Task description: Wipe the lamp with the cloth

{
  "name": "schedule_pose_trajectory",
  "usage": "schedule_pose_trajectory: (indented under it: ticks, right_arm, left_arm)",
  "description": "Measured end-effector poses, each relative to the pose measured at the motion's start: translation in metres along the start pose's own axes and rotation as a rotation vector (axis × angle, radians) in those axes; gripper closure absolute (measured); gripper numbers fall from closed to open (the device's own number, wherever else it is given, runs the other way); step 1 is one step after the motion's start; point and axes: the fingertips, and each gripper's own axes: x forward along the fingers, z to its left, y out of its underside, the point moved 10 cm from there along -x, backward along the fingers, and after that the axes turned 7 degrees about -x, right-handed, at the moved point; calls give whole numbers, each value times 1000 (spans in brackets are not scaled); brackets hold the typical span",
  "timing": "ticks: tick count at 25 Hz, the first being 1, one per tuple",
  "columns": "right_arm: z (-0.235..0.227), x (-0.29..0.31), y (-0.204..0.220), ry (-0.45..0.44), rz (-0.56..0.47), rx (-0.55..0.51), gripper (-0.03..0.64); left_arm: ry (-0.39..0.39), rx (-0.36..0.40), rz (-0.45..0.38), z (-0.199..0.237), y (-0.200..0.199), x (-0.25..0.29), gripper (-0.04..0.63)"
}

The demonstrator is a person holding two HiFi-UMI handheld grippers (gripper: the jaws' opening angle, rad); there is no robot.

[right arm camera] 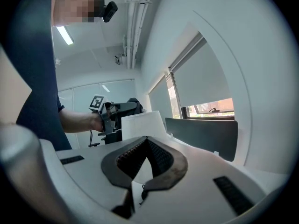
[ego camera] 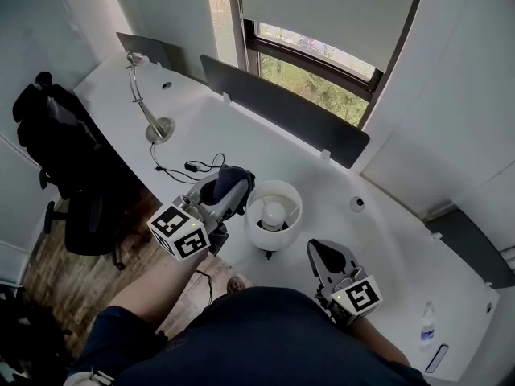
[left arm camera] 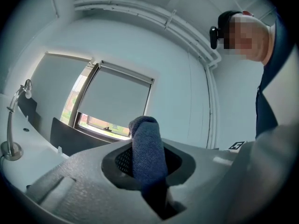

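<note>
A white lamp [ego camera: 273, 215] with a round shade and a bulb inside stands on the white desk [ego camera: 241, 139] just in front of me. My left gripper [ego camera: 228, 190] is shut on a dark blue cloth [ego camera: 232, 182] right beside the shade's left rim; whether the cloth touches it I cannot tell. In the left gripper view the cloth [left arm camera: 146, 146] sticks up between the jaws. My right gripper [ego camera: 323, 253] hangs to the right of the lamp, shut with nothing in it. In the right gripper view the shade [right arm camera: 142, 125] shows beyond the shut jaws.
A chrome gooseneck lamp [ego camera: 147, 103] stands at the desk's far left, with a black cable [ego camera: 193, 167] near it. A dark divider panel [ego camera: 282, 107] runs along the window. A black chair [ego camera: 68, 159] is left of the desk. A bottle [ego camera: 426, 325] stands far right.
</note>
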Motion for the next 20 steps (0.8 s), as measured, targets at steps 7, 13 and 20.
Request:
schedule_pose_trajectory:
  ticks: [7, 13, 20]
  right_arm:
    - [0, 0, 1, -52, -21, -2, 606]
    - [6, 3, 4, -111, -33, 3, 606]
    - [16, 5, 4, -187, -49, -5, 606]
  left_arm:
    - [-156, -42, -21, -11, 12, -46, 528]
    - [-211, -37, 15, -44, 38, -70, 528]
    - [-192, -75, 49, -89, 73, -76, 528]
